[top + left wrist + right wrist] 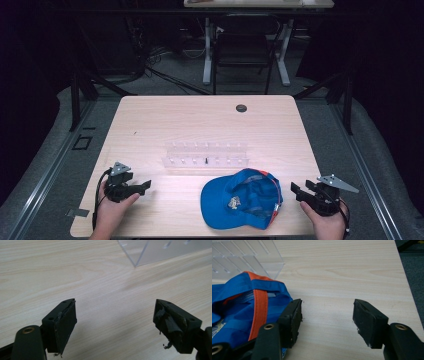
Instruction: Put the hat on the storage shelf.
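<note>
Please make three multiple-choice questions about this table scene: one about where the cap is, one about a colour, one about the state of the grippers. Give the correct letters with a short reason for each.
1. Where does the cap lie on the table?
A. On the near part, between the two grippers and closer to the right one
B. At the far edge, by the round dark hole
C. On top of the clear rack

2. What colour is the trim on the blue cap?
A. Yellow
B. Orange
C. Green

3. How do the jaws of the left gripper and the right gripper stand?
A. Both shut on the cap
B. Left shut, right open
C. Both open, holding nothing

Answers:
1 A: in the high view the cap sits near the front edge, in front of the clear rack.
2 B: an orange band crosses the blue cloth in the right gripper view.
3 C: bare wood shows between each pair of jaws.
</note>
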